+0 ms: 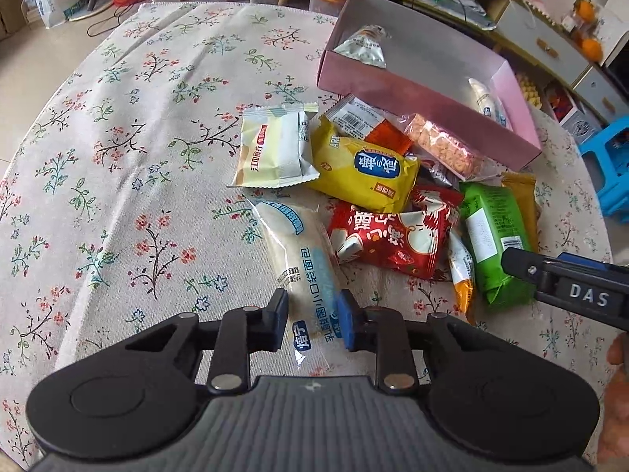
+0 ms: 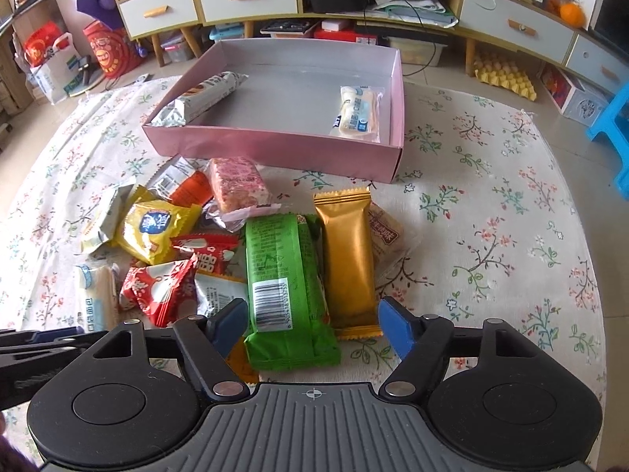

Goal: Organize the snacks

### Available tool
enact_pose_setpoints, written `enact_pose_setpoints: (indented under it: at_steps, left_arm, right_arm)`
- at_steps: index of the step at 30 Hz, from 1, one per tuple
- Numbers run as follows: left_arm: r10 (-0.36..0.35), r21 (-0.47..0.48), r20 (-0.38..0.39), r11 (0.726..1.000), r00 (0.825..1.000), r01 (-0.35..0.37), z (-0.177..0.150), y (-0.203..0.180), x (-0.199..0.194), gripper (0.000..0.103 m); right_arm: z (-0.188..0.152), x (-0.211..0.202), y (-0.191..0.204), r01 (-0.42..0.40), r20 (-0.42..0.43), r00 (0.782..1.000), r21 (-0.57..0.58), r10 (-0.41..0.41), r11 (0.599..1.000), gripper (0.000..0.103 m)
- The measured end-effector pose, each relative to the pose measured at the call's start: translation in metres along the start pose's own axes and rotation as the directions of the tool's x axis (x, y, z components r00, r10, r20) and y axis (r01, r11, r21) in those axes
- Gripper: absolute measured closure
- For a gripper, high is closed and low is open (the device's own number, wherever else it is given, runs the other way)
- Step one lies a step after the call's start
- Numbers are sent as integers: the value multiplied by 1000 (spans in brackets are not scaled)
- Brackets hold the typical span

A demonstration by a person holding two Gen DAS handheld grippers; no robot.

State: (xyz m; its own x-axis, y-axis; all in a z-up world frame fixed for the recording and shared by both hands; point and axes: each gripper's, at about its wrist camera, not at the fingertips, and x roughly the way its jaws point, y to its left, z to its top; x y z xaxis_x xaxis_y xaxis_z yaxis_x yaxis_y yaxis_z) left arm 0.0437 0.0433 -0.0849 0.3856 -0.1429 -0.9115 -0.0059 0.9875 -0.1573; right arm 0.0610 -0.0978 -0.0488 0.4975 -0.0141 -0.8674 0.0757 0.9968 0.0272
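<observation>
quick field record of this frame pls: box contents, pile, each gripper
box: pink box, open top
in box: silver-wrapped snack at left, white bread pack at right
pile: mixed packets on floral tablecloth, in front of box
left gripper: shut on white-and-blue bread pack
right gripper: open, straddling green packet and gold packet

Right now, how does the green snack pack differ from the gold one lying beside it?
The green snack pack is wider and bulkier than the slimmer gold pack. The green one shows a barcode label and small print; the gold one is plain and shiny. The green one's near end lies closer to the camera than the gold one's. Both lie flat, lengthwise and side by side on the floral tablecloth, between the fingers of the right claw.
</observation>
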Motion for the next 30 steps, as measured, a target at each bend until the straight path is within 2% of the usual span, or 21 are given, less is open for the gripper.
enact_pose_setpoints:
  at_steps: [3,6,8,9,10,15,21,26,30]
  left_arm:
    - [-8,-8,6,1000,1000,8,2,3,-2,81]
    - [-8,-6,8,1000,1000,8,3,3,-2,83]
    - [-8,-4,11,1000,1000,8,3,3,-3,88]
    - [-11,-3,12,1000,1000,11,4,4,-3,88]
    - [-15,-3,14,1000,1000,15,3,4,-4,88]
    - [-17,-4,14,1000,1000,17,4,5,-3,89]
    - [-41,7,30,999,999,41,4,5,-9,91]
    - [-67,7,48,998,997,66,5,6,-15,93]
    - [-86,0,43,996,995,86,6,9,-15,93]
  right_arm:
    - [0,4,3,3,-2,1000,-9,-3,1000,30]
    - [0,9,5,7,-16,1000,-14,-7,1000,35]
    - [-1,12,6,-7,-30,1000,-12,7,1000,43]
    - [-1,12,6,-19,-33,999,-10,19,1000,52]
    - [-2,13,7,-29,-38,999,-6,29,1000,56]
    - [-3,11,9,-34,-31,999,-10,34,999,63]
    - [-5,7,2,-67,-51,996,47,70,997,64]
    - [-8,2,-12,-122,-70,989,156,134,980,64]
    - [-12,-6,-19,-133,-57,987,203,147,970,64]
